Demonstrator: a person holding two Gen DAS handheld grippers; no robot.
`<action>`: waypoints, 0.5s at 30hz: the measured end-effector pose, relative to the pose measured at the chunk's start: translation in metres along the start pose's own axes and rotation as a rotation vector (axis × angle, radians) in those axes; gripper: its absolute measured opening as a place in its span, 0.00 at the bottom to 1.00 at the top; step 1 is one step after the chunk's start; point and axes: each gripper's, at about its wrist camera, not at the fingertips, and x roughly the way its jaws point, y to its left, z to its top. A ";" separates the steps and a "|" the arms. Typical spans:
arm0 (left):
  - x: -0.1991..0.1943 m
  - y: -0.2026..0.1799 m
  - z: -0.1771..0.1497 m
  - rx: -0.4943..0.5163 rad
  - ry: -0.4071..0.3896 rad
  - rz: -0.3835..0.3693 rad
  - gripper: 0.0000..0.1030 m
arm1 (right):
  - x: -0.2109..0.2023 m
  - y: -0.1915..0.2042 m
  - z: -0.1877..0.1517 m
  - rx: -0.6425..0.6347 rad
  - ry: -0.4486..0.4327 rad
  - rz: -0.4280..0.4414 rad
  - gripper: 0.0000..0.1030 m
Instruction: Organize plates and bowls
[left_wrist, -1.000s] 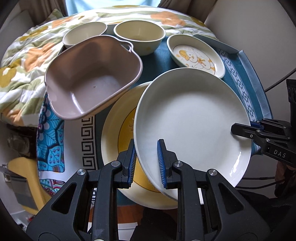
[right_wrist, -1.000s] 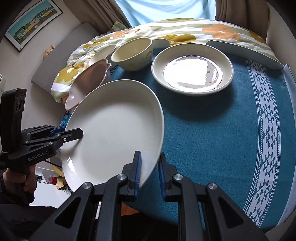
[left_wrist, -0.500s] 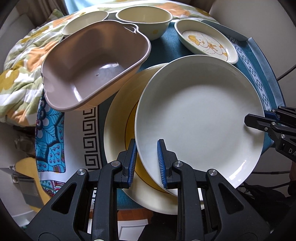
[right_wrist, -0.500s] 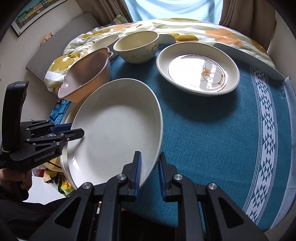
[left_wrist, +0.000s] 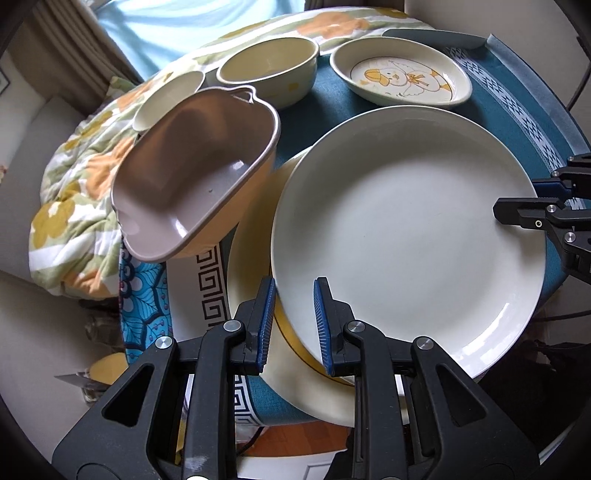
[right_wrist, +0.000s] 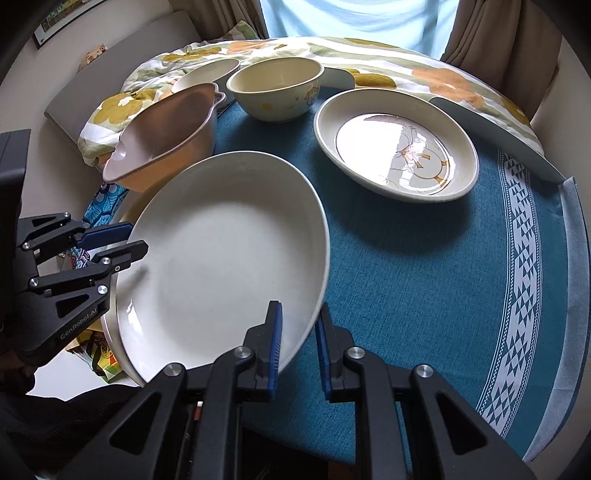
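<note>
We hold a large, glossy, plain white round plate (left_wrist: 406, 236) by opposite edges, tilted just above a bigger cream plate with a yellow centre (left_wrist: 255, 258) that lies on the table. Our left gripper (left_wrist: 293, 325) pinches the plate's near rim between its ribbed blue pads; our right gripper (right_wrist: 297, 343) clamps the rim on the other side, so both tongs are closed on this one plate. Both point steeply downward.

Beside it a matte pinkish-brown squarish bowl with small handles (left_wrist: 192, 173) leans tilted against the cream plate's edge. Behind stand a deep pale-yellow round bowl (right_wrist: 275, 88), a small shallow cream bowl (left_wrist: 168, 99) and an oval cream dish with a painted duck (left_wrist: 400, 74).

They rest on a round table under a woven teal tablecloth with a white geometric border (right_wrist: 443, 258). A quilt with orange and green flowers (right_wrist: 369, 55) is bunched along the far side, before beige curtains (right_wrist: 495, 33) and a bright window. A blue patterned cloth (left_wrist: 142, 295) hangs at the left.
</note>
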 end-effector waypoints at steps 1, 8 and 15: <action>-0.001 -0.002 -0.001 0.009 -0.003 0.004 0.18 | 0.001 0.001 0.000 -0.007 0.001 -0.001 0.16; 0.007 0.002 -0.010 -0.020 0.036 -0.006 0.18 | 0.005 0.018 0.002 -0.092 -0.002 -0.056 0.16; 0.007 0.009 -0.016 -0.044 0.042 -0.014 0.18 | 0.005 0.016 0.002 -0.090 -0.003 -0.054 0.16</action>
